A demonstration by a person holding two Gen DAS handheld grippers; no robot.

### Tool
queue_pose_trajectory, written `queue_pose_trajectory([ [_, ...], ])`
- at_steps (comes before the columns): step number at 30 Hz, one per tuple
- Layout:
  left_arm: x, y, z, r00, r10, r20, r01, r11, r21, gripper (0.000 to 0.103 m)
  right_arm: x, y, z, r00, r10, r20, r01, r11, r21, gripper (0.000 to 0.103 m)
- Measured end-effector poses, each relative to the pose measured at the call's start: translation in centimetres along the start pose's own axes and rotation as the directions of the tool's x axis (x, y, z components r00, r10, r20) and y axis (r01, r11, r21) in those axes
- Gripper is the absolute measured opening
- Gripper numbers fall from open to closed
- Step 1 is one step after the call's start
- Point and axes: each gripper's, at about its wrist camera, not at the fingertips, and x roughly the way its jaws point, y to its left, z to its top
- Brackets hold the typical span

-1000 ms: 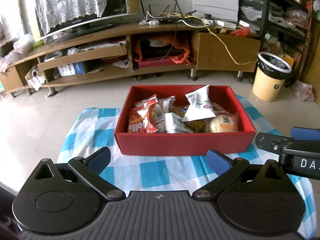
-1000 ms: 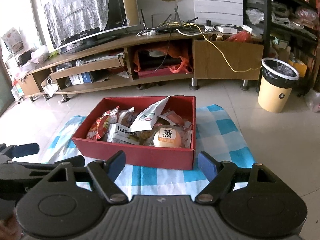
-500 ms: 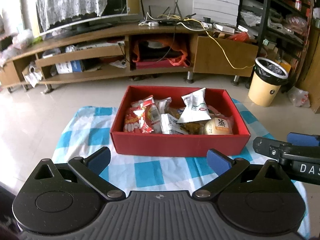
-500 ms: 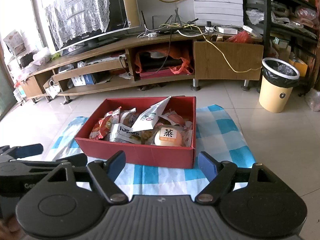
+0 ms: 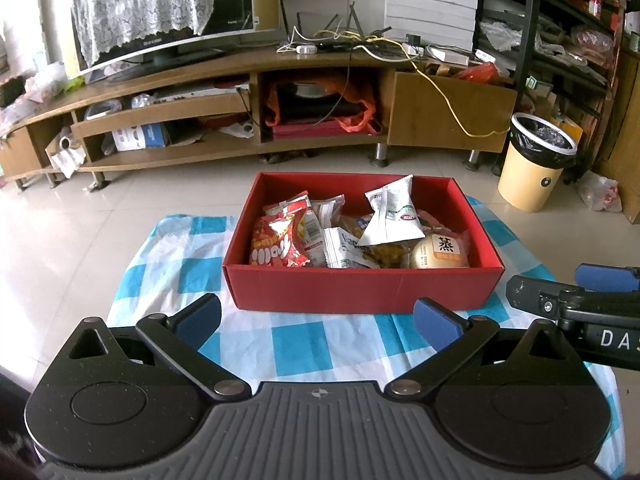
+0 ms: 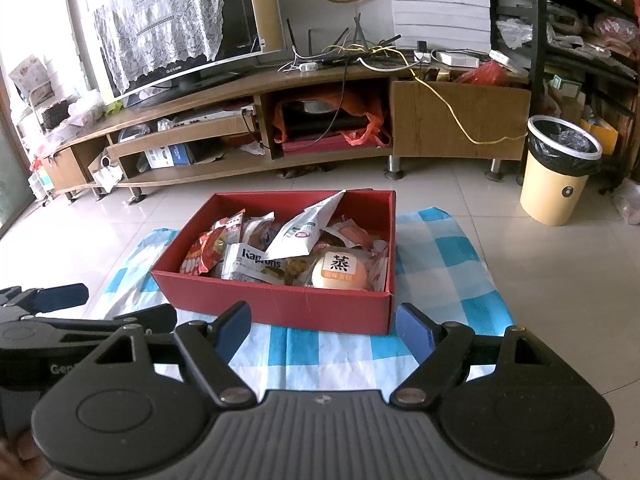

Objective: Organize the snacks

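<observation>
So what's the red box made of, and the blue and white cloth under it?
The red box looks like cardboard with a matte finish: thin flat walls, sharp folded corners and a faint crease down the front. The checked cloth looks like soft woven fabric, maybe cotton; it lies limp with wrinkles and a wavy edge on the floor. I can't be sure of either from looks alone.

Lace-draped television point(image 5: 160, 12), wooden stand point(image 5: 240, 112); lined bin point(image 5: 540, 160), possibly empty

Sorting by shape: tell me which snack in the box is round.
The round bun with the black character label, at the red box's near right corner; the others are flat packets.
</observation>
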Motion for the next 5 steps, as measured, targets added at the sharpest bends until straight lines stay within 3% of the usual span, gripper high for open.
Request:
queue_pose_trajectory([
  [5, 0.00, -0.01, -0.05, 1.000, 0.019, 0.002, -0.019, 1.000, 0.005, 0.103, 0.01, 0.03, 0.01, 1.000, -0.002, -0.001, 0.002, 1.000, 0.000, 0.076],
])
